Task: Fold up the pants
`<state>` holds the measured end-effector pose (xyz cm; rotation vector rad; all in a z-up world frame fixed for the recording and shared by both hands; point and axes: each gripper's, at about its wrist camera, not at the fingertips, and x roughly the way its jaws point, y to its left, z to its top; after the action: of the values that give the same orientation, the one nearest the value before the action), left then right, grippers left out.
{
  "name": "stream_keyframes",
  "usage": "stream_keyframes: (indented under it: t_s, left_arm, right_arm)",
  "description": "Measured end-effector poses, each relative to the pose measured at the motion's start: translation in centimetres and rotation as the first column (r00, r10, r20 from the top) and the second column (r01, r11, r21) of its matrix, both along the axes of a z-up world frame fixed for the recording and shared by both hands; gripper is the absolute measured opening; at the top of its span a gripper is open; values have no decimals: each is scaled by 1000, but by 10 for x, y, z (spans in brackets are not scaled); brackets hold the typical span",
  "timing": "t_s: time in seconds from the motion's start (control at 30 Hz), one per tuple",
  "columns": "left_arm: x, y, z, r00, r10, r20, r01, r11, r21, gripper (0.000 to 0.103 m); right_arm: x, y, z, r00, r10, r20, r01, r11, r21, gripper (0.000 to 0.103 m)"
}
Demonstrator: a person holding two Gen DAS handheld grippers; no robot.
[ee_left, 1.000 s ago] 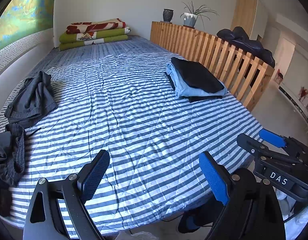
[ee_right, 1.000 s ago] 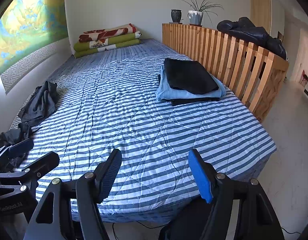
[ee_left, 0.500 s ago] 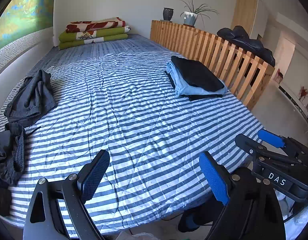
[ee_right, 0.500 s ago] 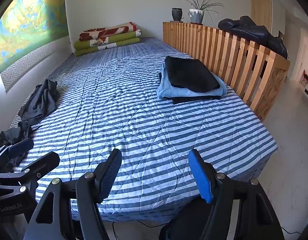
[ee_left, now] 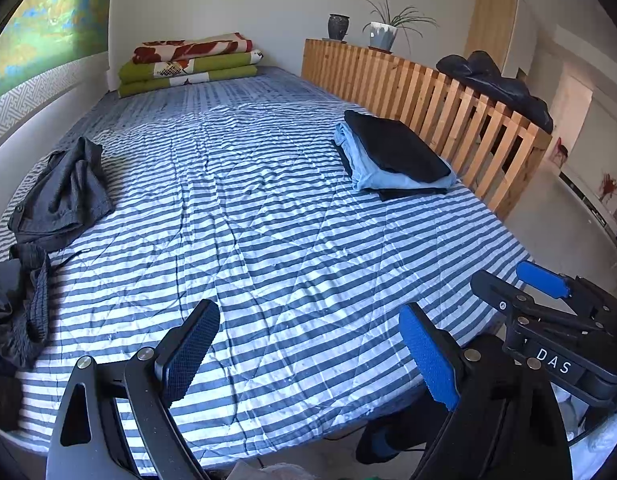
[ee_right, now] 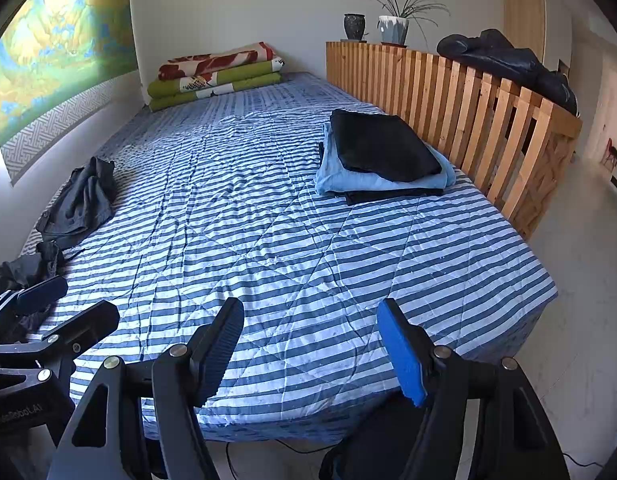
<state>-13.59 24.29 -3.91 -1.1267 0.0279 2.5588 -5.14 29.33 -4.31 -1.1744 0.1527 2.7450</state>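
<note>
We hold the left gripper (ee_left: 308,350) and the right gripper (ee_right: 310,350) side by side over the near edge of a bed (ee_left: 268,240) covered in a blue-and-white striped quilt. Both sets of fingers are spread apart with nothing between them. Crumpled dark grey pants (ee_left: 64,196) lie by the bed's left edge, well away from both grippers. A neat stack of folded clothes (ee_right: 382,156) sits on the right side, near a wooden slatted rail (ee_right: 468,112).

A home bedroom, seemingly: striped bed (ee_left: 268,220), folded quilts (ee_left: 188,64), potted plant (ee_left: 382,32).
</note>
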Motion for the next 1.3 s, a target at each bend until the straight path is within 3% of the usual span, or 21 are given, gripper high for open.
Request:
stream_keyframes:
  t_s: [1.3]
  left_arm:
    - [-6,-6,-1,1000,28,-4,-28,1000,-15,96]
  right_arm:
    - [-8,-6,-6,1000,12,25,-12,1000,3,66]
